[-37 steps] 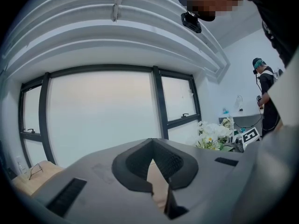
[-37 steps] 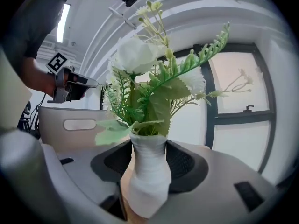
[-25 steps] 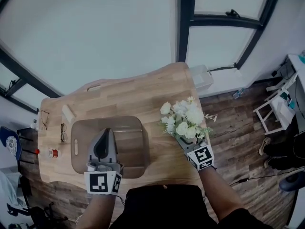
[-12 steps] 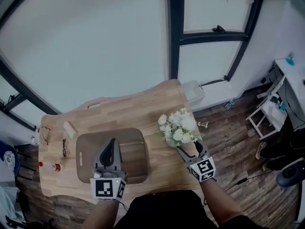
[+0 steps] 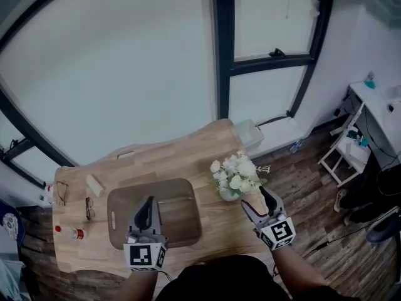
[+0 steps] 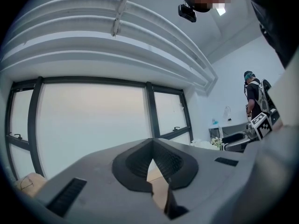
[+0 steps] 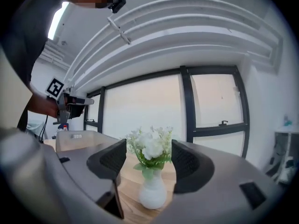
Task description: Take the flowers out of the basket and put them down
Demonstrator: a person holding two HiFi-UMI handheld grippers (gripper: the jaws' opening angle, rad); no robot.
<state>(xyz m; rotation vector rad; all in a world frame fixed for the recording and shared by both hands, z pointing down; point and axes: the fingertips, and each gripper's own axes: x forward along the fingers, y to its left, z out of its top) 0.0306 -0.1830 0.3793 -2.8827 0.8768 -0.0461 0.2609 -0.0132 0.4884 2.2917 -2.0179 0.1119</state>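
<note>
White flowers in a small white vase stand upright on the wooden table, to the right of the brown basket. My right gripper is open just on the near side of the vase and does not touch it. In the right gripper view the vase and flowers stand a little ahead of the spread jaws of the right gripper. My left gripper hovers over the basket, and the left gripper is shut on nothing, tilted up toward the windows.
On the table's left lie two pairs of glasses, a red-capped bottle and a small white block. A white box sits beyond the table's far corner. A white stool and a desk stand at the right.
My right gripper has let go of the flowers and drawn back toward me; the vase now stands alone on the table. The left gripper stays over the basket.
</note>
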